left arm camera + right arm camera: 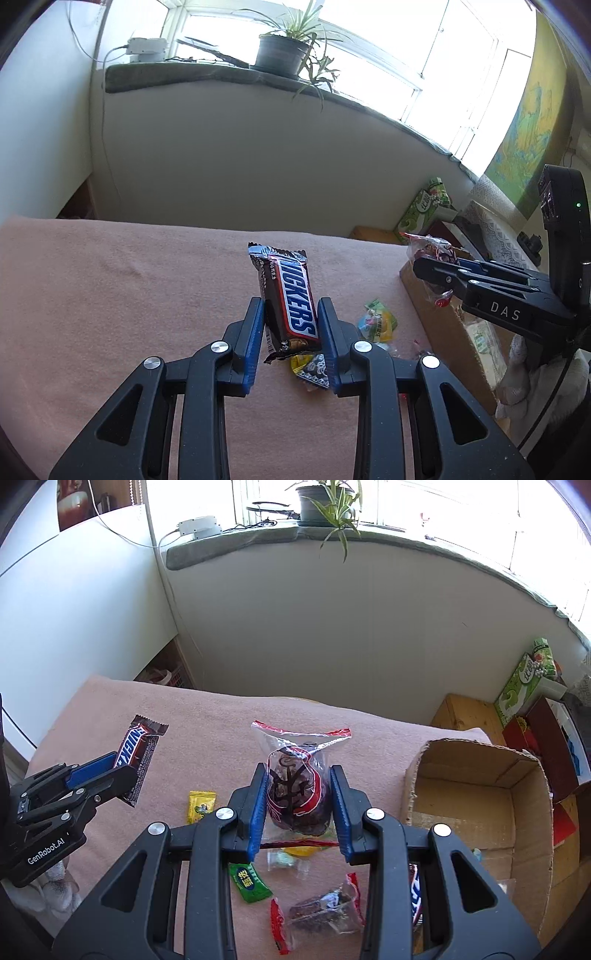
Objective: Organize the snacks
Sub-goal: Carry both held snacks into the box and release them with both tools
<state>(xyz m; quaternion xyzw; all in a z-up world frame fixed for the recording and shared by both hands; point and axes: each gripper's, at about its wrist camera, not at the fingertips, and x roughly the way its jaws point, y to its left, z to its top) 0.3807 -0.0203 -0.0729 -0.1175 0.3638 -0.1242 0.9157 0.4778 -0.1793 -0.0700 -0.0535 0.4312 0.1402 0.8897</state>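
Above pink cloth (207, 716), my left gripper (291, 314) clamps Snickers bar (290, 295); right gripper (298, 786) clamps clear snack packet (299, 775) beside cardboard box (532, 797).

The cardboard box (476, 797) stands open on top, with free room above its floor. Beside its left wall, small snack packets (251, 882) lie scattered on the pink cloth (207, 723). The far cloth is bare.

Brown/blue Snickers bar (288, 295), pink cloth (129, 280)
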